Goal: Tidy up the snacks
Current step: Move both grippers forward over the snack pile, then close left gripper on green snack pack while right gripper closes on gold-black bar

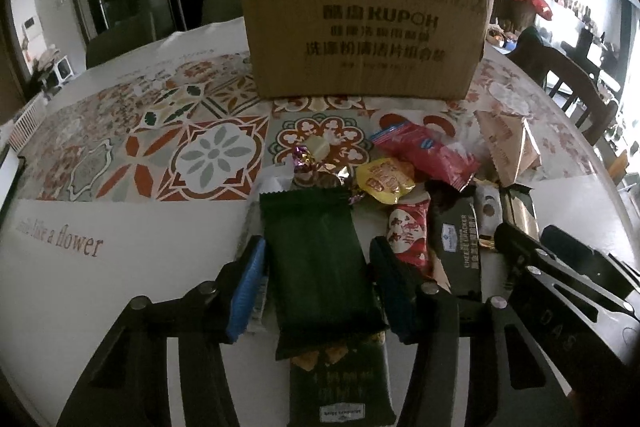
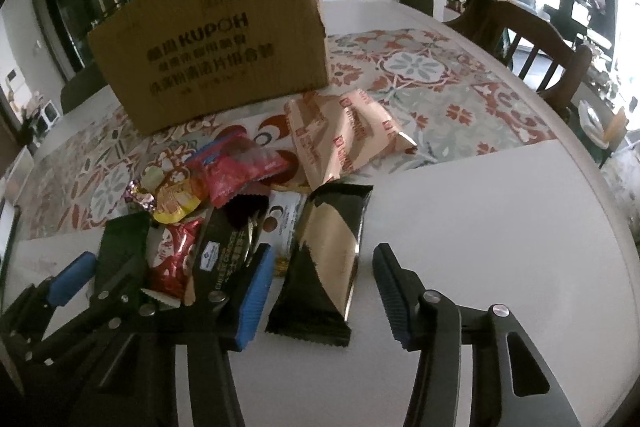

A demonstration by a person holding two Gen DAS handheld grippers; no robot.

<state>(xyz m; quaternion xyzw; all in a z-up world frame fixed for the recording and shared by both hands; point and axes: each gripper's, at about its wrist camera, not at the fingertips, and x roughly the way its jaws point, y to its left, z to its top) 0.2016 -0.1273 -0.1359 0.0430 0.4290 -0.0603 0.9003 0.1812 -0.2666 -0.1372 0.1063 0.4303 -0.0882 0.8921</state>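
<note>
Left gripper (image 1: 318, 279) straddles green packet (image 1: 320, 267); right gripper (image 2: 322, 291) straddles gold-black packet (image 2: 320, 267)

Snack pile (image 1: 400, 187) on table (image 1: 160, 267), cardboard box (image 1: 366, 27) behind it.

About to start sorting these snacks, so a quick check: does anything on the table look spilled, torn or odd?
Nothing looks spilled or torn. The snacks just lie in a loose, overlapping heap in front of the cardboard box, and none can be seen in the box from here. Both grippers, left and right, are open, each around a dark packet.
</note>
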